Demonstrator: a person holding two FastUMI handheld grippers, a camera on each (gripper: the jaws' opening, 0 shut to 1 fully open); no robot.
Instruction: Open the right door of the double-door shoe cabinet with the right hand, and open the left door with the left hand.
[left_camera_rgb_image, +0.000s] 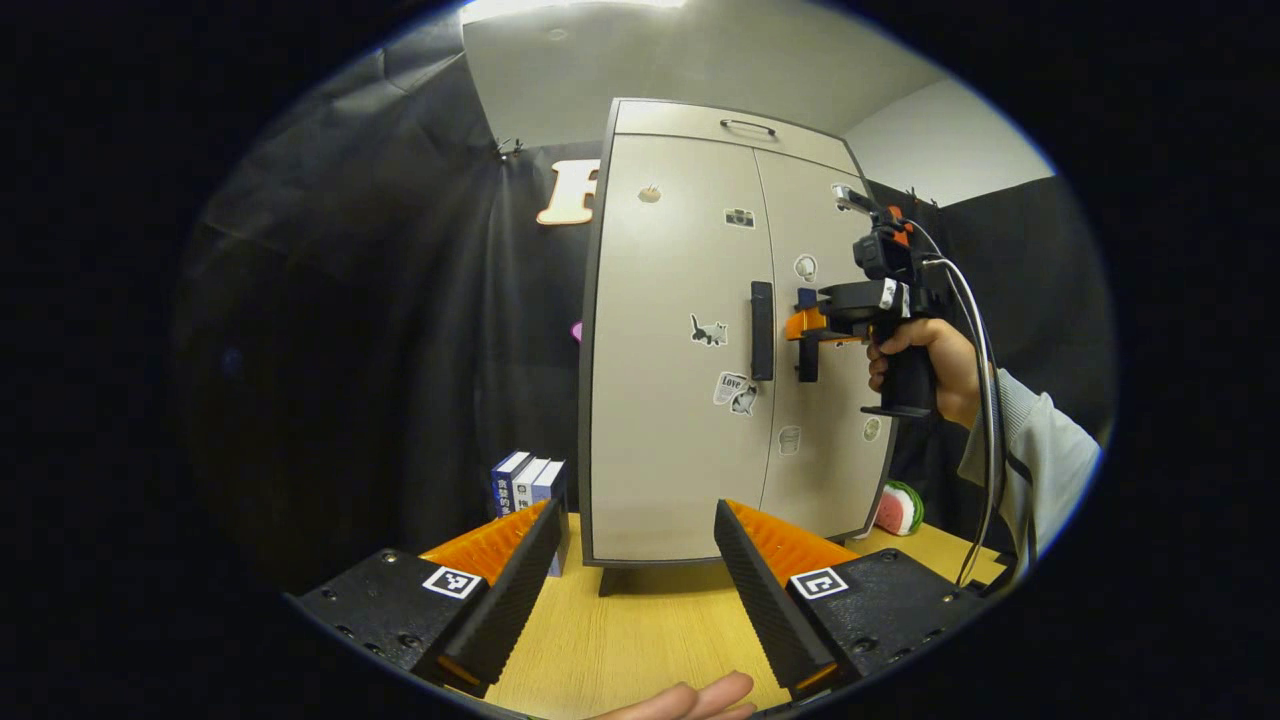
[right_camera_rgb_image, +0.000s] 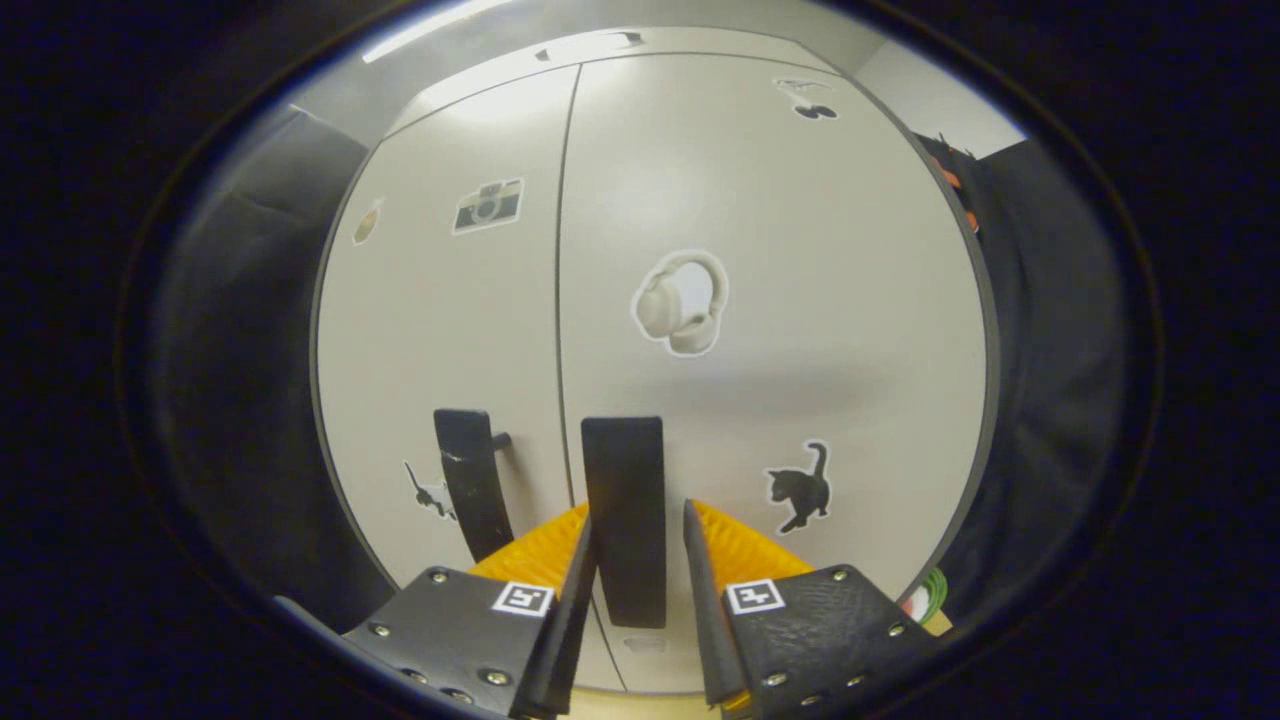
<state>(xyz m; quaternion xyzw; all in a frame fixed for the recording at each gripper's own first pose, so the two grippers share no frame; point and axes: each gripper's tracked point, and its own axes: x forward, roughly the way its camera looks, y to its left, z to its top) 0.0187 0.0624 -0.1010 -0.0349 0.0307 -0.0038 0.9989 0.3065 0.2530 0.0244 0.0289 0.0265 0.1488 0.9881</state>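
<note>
Cabinet (left_camera_rgb_image: 690, 340) upright on a wooden table (left_camera_rgb_image: 640, 630), both doors closed. Left gripper (left_camera_rgb_image: 632, 540) held back from it over the table, fingers spread wide, nothing between them. Right gripper (right_camera_rgb_image: 636, 545) up against the right door (right_camera_rgb_image: 780, 330), fingers straddling its handle (right_camera_rgb_image: 624, 500), with a thin gap on one side; full clamp not certain. Left handle (right_camera_rgb_image: 468, 480) just beside, free. Books (left_camera_rgb_image: 527, 485) left of the cabinet, watermelon toy (left_camera_rgb_image: 899, 508) right.

Books (left_camera_rgb_image: 528, 485) left of cabinet (left_camera_rgb_image: 690, 400), watermelon (left_camera_rgb_image: 900, 508) right.
</note>
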